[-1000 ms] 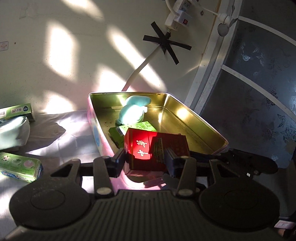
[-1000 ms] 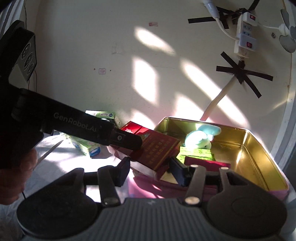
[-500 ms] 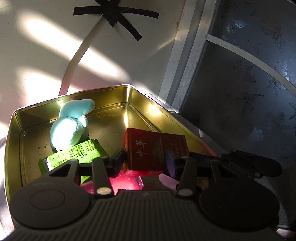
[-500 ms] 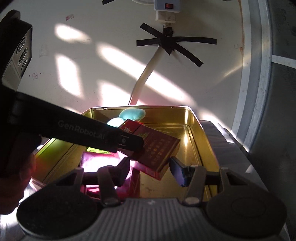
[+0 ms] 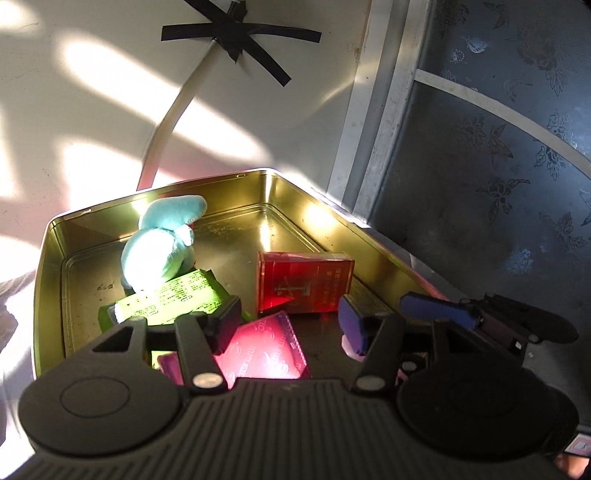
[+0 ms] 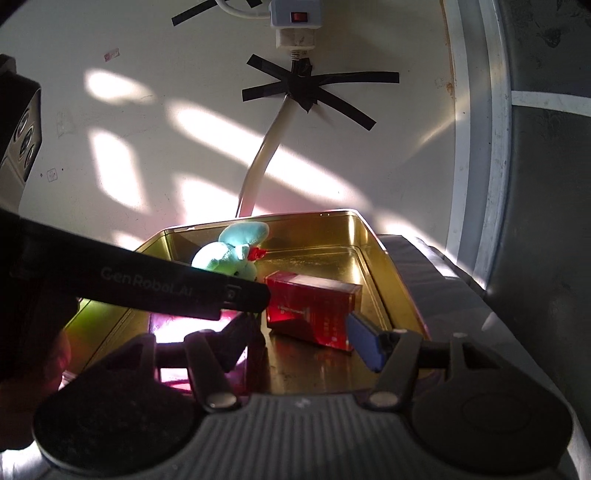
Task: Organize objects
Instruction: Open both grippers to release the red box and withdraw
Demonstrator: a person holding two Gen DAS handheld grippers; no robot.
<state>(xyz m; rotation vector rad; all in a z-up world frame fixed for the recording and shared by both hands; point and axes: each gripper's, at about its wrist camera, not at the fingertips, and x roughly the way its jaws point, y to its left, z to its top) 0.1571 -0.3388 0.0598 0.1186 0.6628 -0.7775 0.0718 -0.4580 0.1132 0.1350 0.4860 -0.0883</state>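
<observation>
A gold tin tray (image 5: 110,221) (image 6: 314,232) holds a teal plush toy (image 5: 162,243) (image 6: 229,251), a green box (image 5: 173,301), a pink packet (image 5: 266,347) and a red box (image 5: 304,282) (image 6: 314,306). The red box lies on the tin floor, free of any pad. My left gripper (image 5: 290,325) hangs over the tin's near end, jaws opening, with the red box just beyond its fingertips. My right gripper (image 6: 301,338) hovers close on the right, jaws also opening, the box just ahead of its pads, untouched. The left gripper's arm (image 6: 177,291) crosses the right wrist view.
A wall rises right behind the tin, with a white cable (image 5: 166,122) held by black tape and a power strip (image 6: 295,14) above. A dark patterned panel (image 5: 498,166) stands to the right. The tin's right side rests near a grey cloth edge (image 6: 436,280).
My left gripper carried the red box over the tin and let go; the box now rests on the tin floor. Both grippers' jaws have spread wider.
</observation>
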